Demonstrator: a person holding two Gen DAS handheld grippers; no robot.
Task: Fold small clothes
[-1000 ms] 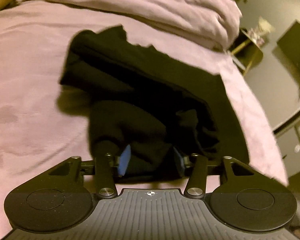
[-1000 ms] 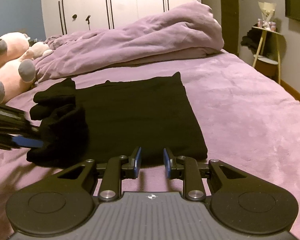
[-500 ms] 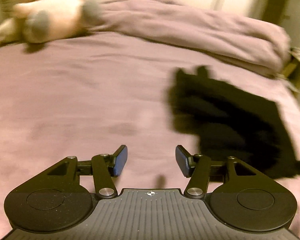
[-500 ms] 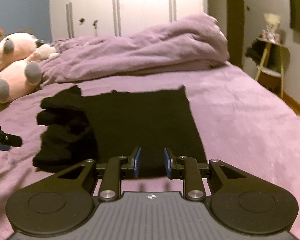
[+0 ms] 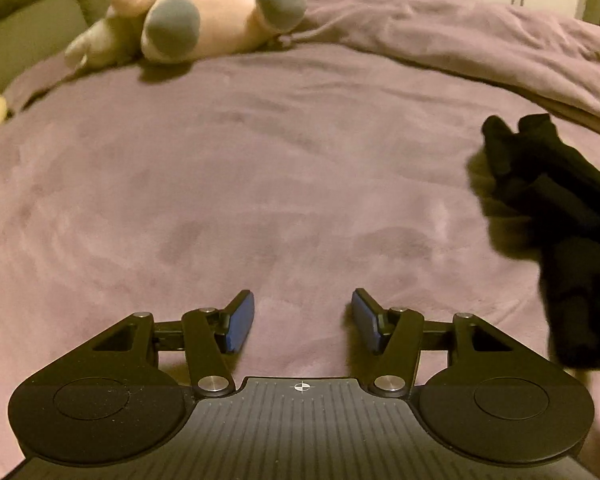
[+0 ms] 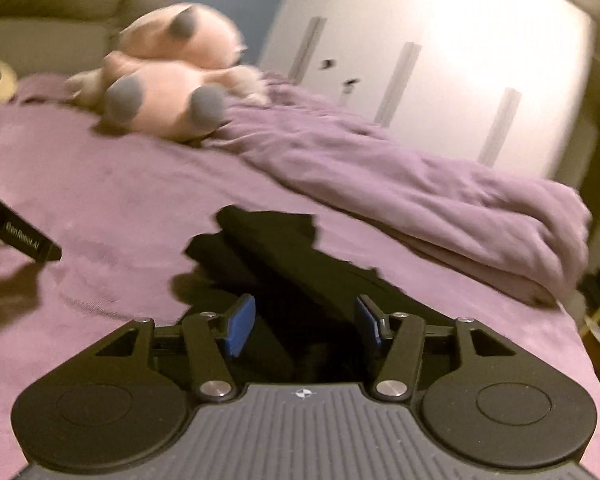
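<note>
Left gripper (image 5: 303, 322): jaws apart, nothing between the blue pads, only bare purple plush bedspread (image 5: 228, 200) under them. Black fabric garment (image 5: 568, 232) lies bunched on the bedspread at the right edge of the left wrist view, well apart from the left gripper's fingers. Right gripper (image 6: 302, 326): jaws opening, pads wide apart; the same garment sits right under and ahead of them, dark cloth fills the gap in the view, but the pads aren't pressing on it. In the right wrist view it runs from the gripper toward the rumpled purple duvet (image 6: 400, 176), left part bunched. Pink plush toy with grey paw pads (image 6: 168, 92) lies far side of the bed, clear of the garment. White wardrobe doors (image 6: 440, 60) behind. Right view is motion-blurred.
</note>
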